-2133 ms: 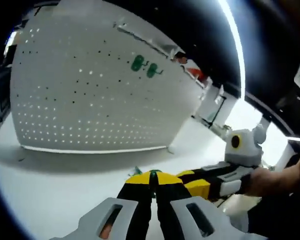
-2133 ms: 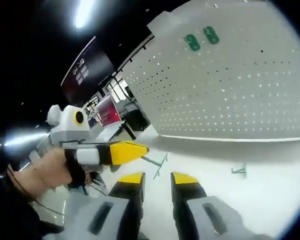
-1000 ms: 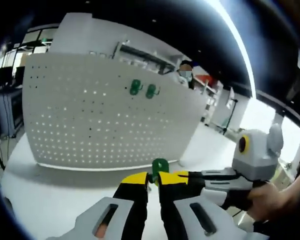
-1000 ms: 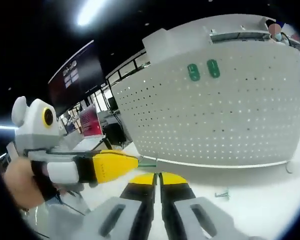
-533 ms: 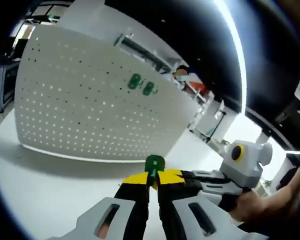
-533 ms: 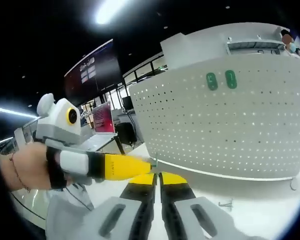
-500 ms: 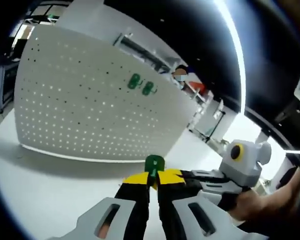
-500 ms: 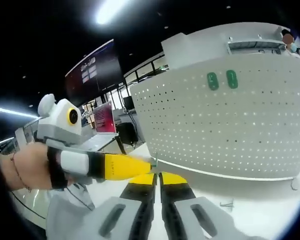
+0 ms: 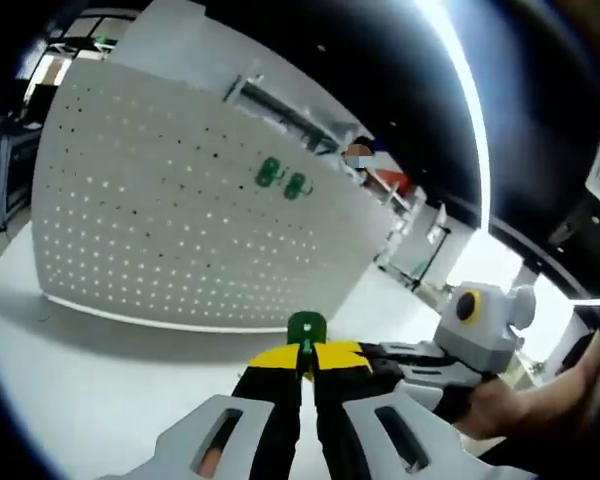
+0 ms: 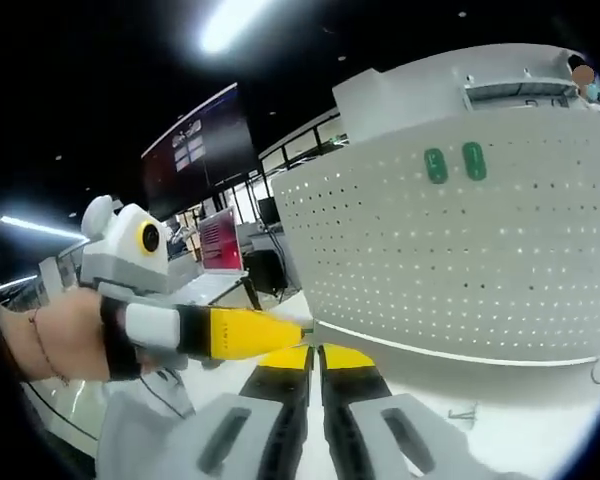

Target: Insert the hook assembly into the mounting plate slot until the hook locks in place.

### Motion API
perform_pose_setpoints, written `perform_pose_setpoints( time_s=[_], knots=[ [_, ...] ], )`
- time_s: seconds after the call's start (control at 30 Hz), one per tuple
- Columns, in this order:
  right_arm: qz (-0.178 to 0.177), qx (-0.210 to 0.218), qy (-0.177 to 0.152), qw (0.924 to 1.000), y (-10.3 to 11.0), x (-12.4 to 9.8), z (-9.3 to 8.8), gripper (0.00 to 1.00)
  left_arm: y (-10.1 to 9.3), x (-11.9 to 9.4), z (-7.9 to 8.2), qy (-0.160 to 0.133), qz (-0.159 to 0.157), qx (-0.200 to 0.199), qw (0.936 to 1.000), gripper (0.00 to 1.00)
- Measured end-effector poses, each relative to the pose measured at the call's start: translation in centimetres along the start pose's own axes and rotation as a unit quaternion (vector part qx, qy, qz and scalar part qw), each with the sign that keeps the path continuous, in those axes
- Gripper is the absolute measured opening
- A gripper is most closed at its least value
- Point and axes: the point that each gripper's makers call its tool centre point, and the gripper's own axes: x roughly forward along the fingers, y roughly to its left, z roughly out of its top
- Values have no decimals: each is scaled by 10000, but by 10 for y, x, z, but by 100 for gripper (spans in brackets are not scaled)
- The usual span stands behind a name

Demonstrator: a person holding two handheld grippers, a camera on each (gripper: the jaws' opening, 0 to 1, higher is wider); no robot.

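**Speaker one:** Since two seconds ago, what has changed?

**Speaker two:** Both pairs of jaws have come together, and a green hook (image 9: 306, 327) has risen above the left gripper (image 9: 306, 358) tips. It sits at the lower centre of the left gripper view, pinched between the closed yellow-tipped jaws.

**Speaker one:** And the right tool?

**Speaker two:** In the right gripper view, the right gripper (image 10: 313, 357) has its jaws pressed together at the bottom centre. Whether they pinch the thin wire end of the hook cannot be told. The left gripper enters from the left edge, its yellow tip meeting the right one's tips.

**Speaker one:** Where is the mounting plate?

**Speaker two:** A white perforated board (image 9: 150, 220) stands upright on a white table (image 9: 100, 390), filling the upper left of the left gripper view. Two green hooks (image 9: 282, 179) already hang near its upper edge.

**Speaker one:** How far along is the task?

**Speaker two:** The hook is lifted and held, but remains well apart from the board. Carrying it over, seating it in a slot and locking it all appear left to do.
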Motion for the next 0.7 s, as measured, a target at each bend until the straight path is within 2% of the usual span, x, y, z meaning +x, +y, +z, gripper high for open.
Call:
perform_pose_setpoints(
  time_s=[0.2,0.47,0.6,0.7],
  knots=[
    [124,-47,-21,9999,6,5,4,0,2,-6,5,-79,53,15,10000,2],
    [322,-189,243,9990,24,16,-3,3,12,-24,9,-177,224,140,9995,1],
    [210,-232,343,9989,27,14,-6,9,20,-33,16,-232,432,316,9983,1],
    [-49,-400,449,9982,22,4,-11,12,27,-38,21,-199,604,550,9965,1]
  ],
)
